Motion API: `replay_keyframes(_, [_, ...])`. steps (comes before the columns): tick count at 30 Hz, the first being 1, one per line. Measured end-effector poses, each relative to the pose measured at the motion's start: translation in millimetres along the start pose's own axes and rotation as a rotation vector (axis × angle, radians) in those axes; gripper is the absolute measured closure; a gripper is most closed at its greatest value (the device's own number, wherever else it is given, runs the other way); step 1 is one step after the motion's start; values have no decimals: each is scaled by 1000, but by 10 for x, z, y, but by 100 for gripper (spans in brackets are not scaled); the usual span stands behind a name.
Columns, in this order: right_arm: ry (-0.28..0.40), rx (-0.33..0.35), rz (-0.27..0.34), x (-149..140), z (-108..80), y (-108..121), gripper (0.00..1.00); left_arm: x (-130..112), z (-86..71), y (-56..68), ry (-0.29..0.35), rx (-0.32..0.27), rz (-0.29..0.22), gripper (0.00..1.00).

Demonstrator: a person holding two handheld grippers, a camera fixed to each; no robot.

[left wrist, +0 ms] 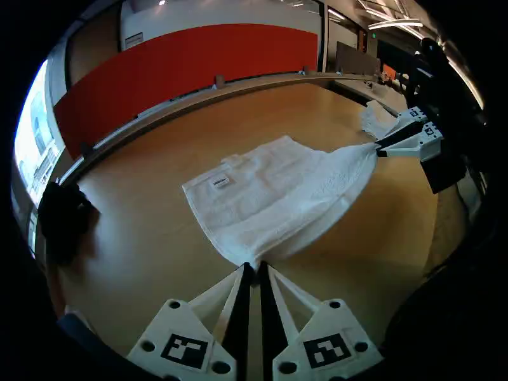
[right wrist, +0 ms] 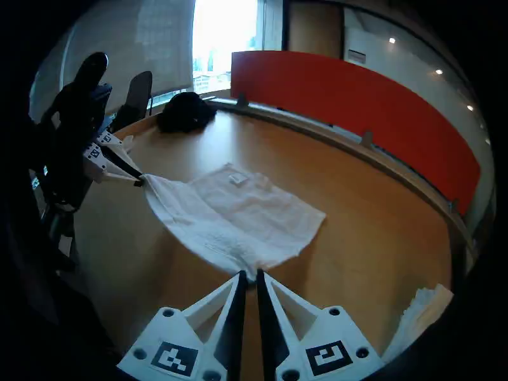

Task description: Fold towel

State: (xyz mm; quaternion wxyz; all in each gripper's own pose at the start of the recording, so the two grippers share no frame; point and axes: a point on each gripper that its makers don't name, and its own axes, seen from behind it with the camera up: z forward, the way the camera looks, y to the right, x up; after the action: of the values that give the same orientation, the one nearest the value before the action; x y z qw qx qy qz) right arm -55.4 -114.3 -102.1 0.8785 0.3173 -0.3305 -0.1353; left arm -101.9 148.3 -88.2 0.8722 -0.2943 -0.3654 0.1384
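Observation:
A white towel (left wrist: 279, 187) lies on the wooden table (left wrist: 146, 235), its near edge lifted between two corners. My left gripper (left wrist: 252, 270) is shut on one corner, close to the camera. Across the table the right gripper (left wrist: 379, 150) pinches the other corner and holds it up. In the right gripper view the same towel (right wrist: 241, 216) spreads away from my right gripper (right wrist: 246, 273), which is shut on its near corner. The left gripper (right wrist: 138, 181) grips the far corner at the left. A small label (left wrist: 221, 181) shows on the towel's flat part.
A red partition (left wrist: 190, 70) runs along the table's far edge. A dark bag (right wrist: 185, 111) rests on the table near the window. More folded white cloth (right wrist: 419, 311) lies at the table's edge, and dark chairs (right wrist: 136, 95) stand behind.

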Motion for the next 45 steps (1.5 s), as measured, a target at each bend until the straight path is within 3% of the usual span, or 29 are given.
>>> replay_keyframes(16, [55,-10,-5,298,-367,-37,88,183,-349,85,1,-5,-1,90])
replay_keyframes(30, [73,-24,-7,385,-590,-42,88,249,-594,251,-9,-17,-19,90])
replay_keyframes(45, [56,-27,-19,367,-551,-14,88,214,-554,304,-32,-22,-46,90])
